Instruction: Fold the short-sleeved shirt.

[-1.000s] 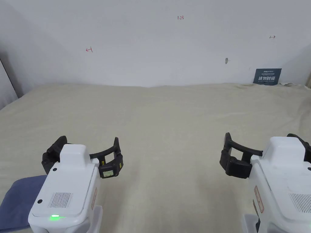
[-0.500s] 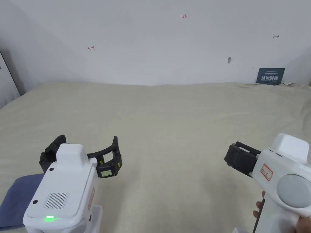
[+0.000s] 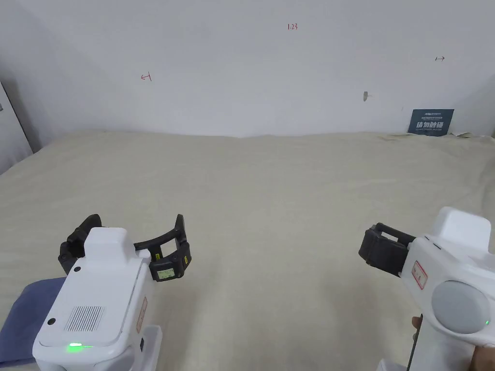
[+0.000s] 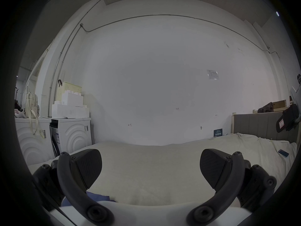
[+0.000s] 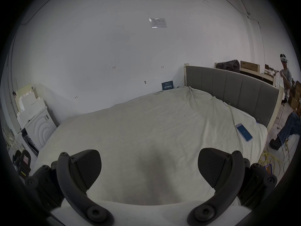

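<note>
A blue shirt (image 3: pixel 21 314) lies at the near left edge of the cream bed sheet (image 3: pixel 270 193), mostly hidden under my left gripper's white body. A strip of the blue shirt (image 4: pixel 97 197) shows just below the left jaw in the left gripper view. My left gripper (image 3: pixel 128 239) hovers over the shirt's far edge, jaws wide apart and empty. My right gripper (image 3: pixel 374 244) is at the near right, rolled onto its side over bare sheet. In the right gripper view my right gripper (image 5: pixel 149 167) has its jaws spread wide with nothing between them.
A phone (image 5: pixel 243 132) lies on the sheet's right side near the grey headboard (image 5: pixel 231 89). A dark sign (image 3: pixel 430 121) leans on the white wall behind the bed. White machines (image 4: pixel 70 131) stand left of the bed. A person (image 5: pixel 286 76) stands beyond the headboard.
My right gripper has rolled onto its side, so its flat face now points at the head camera. The left gripper has drifted slightly left and nearer.
</note>
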